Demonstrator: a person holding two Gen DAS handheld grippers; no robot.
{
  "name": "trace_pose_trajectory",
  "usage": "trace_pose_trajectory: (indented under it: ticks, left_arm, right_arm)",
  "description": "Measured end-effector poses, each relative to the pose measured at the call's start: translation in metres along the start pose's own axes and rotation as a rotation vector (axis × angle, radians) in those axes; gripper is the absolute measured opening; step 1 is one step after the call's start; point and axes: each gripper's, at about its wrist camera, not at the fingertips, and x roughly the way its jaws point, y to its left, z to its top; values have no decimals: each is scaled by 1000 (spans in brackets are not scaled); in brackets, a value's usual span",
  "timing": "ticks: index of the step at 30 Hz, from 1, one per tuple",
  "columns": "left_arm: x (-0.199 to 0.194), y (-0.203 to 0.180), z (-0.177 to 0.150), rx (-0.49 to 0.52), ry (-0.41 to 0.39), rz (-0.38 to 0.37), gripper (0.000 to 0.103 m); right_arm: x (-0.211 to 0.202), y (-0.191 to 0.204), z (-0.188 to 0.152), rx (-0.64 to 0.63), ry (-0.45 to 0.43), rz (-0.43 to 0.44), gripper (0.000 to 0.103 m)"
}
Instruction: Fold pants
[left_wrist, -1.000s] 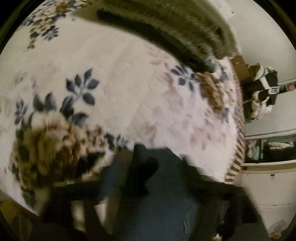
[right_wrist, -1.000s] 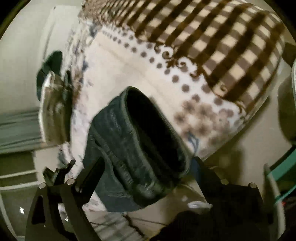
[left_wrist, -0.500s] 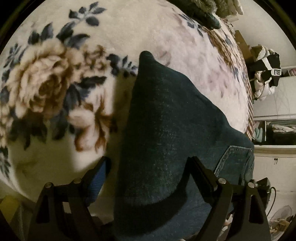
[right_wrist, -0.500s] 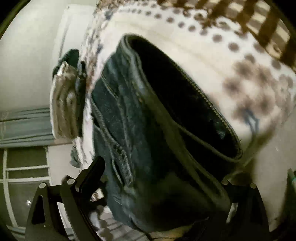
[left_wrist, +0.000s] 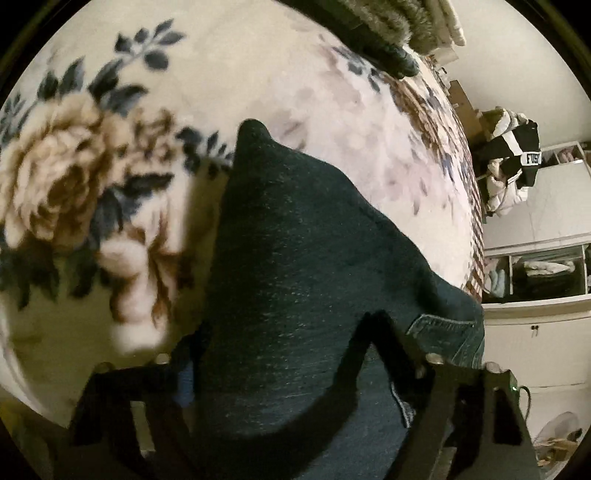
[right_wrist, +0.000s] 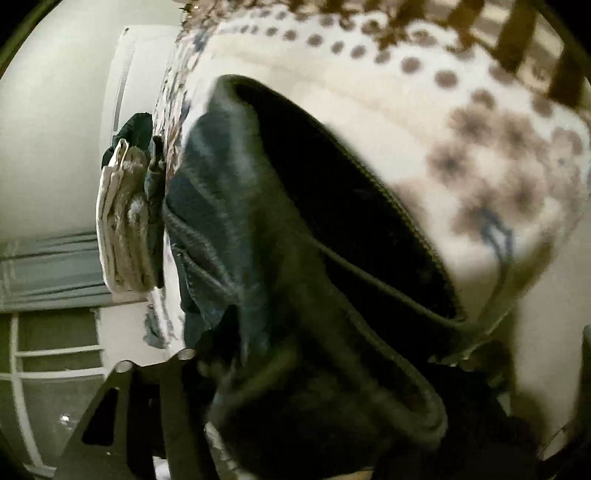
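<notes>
Floral blanket covers a bed. Both tongs, left gripper and right gripper, seem clamped on dark jeans, probably carrying a fold over.

Both wrist views close over dark pants, facing across floral blanket, sharing both.

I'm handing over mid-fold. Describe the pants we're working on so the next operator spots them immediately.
Start from the cream fleece blanket with big tan roses and navy leaves covering the bed. Lying on it, between the left gripper fingers, is a pair of dark blue denim jeans. Unlike the grey-beige folded pile at the bed's far end, they show stitched seams and a dark open waistband.
</notes>
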Motion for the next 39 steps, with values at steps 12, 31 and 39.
trace_pose_trajectory:
  ticks: [12,31,39]
  left_arm:
    - [-57,-22,1,44,-41,-89,24]
    - [-239,-104,138,55,-218,-93,24]
    - [-250,-107,302,71,-273,-95,25]
  right_arm:
    - [-46,52,-21,-105,-35,-23,39]
    - [-93,316,6,-291,-56,131,38]
    - [-5,460,73,-294,-113,161,38]
